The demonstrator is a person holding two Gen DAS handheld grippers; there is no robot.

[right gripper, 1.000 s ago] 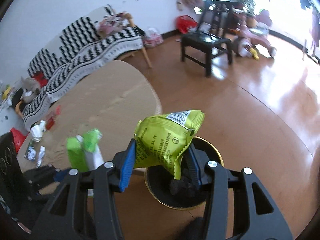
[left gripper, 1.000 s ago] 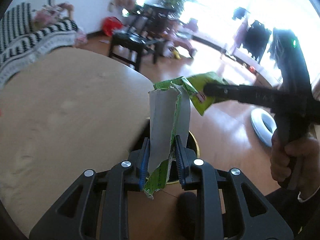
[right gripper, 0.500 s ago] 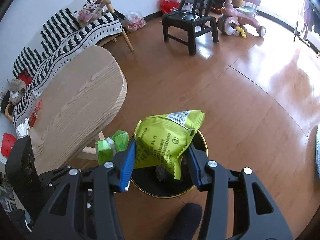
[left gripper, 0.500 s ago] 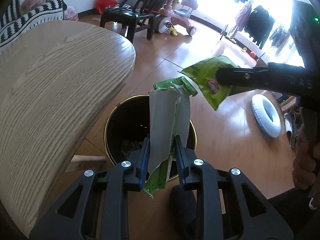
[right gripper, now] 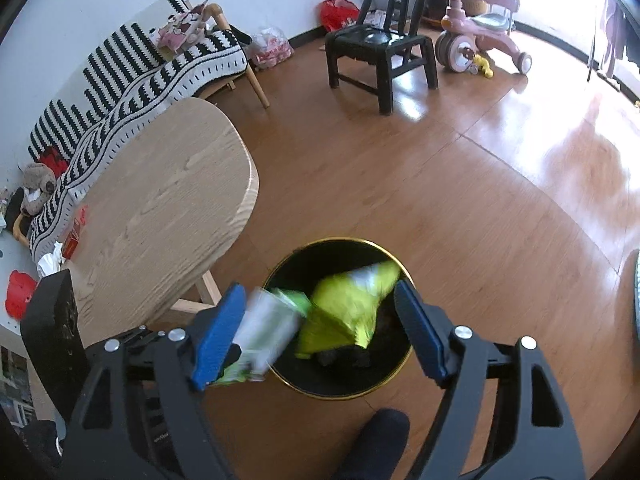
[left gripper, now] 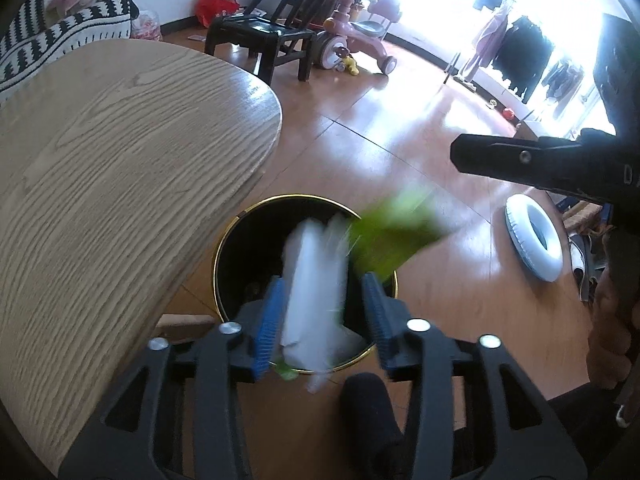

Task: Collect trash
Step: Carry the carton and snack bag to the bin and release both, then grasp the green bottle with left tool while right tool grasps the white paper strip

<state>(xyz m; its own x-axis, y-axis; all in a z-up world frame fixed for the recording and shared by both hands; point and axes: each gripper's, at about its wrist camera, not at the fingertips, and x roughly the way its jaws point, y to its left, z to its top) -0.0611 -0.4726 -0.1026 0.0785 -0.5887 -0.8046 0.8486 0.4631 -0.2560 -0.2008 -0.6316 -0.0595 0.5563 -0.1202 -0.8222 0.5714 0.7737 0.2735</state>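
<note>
A black bin with a gold rim [left gripper: 224, 248] [right gripper: 340, 240] stands on the wood floor by the table. My left gripper [left gripper: 324, 320] hangs over it with jaws opening. A white-and-green carton [left gripper: 316, 288] [right gripper: 268, 328], blurred, slips down between the blue pads and is free of them. My right gripper [right gripper: 320, 332] is also over the bin with jaws opening wide. The yellow-green snack bag [right gripper: 348, 304] [left gripper: 396, 232] drops loose between them into the bin. One of the right gripper's fingers [left gripper: 520, 160] reaches in from the right in the left wrist view.
A light wooden table [left gripper: 120, 160] [right gripper: 160, 208] edges the bin on the left, with red scraps [right gripper: 74, 236] at its far end. A person's dark-socked foot [right gripper: 372, 440] is just below the bin. Beyond stand a black chair [right gripper: 376, 48], a pink tricycle [right gripper: 480, 40], a striped sofa [right gripper: 140, 76] and a white ring [left gripper: 532, 240].
Both grippers have opened. The carton has slipped from the left pads and the snack bag from the right pads, and both are falling towards the bin.
</note>
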